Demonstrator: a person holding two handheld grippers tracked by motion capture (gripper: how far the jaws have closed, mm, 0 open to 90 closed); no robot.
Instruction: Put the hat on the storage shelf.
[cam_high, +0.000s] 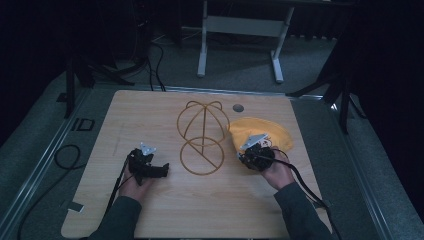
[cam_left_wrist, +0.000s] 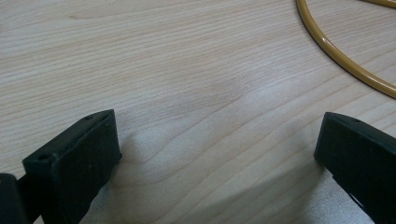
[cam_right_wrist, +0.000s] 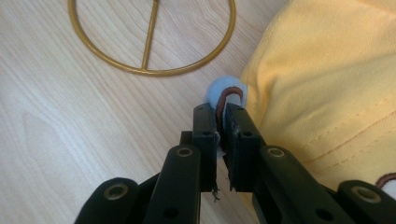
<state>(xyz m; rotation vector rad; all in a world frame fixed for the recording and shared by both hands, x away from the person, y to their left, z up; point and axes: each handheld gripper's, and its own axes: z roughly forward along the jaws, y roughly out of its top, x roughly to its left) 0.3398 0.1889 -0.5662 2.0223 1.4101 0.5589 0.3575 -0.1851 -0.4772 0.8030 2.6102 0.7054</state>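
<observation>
Your right gripper (cam_right_wrist: 219, 122) clenched the yellow cap (cam_right_wrist: 327, 84) by its small edge patch (soft, light, floppy cloth); left gripper (cam_left_wrist: 215, 154) fingers stood released, lower frame.

Your kit, itemised: dark grey-green long sleeves on both forearms. Left gripper (cam_high: 161, 170): black body, blocky matte jaws, grey three-cornered plate on top, black cable trailing. Right gripper (cam_right_wrist: 220, 108): black linkage arms with brass-ringed screw holes, same grey plate, black cable.
</observation>
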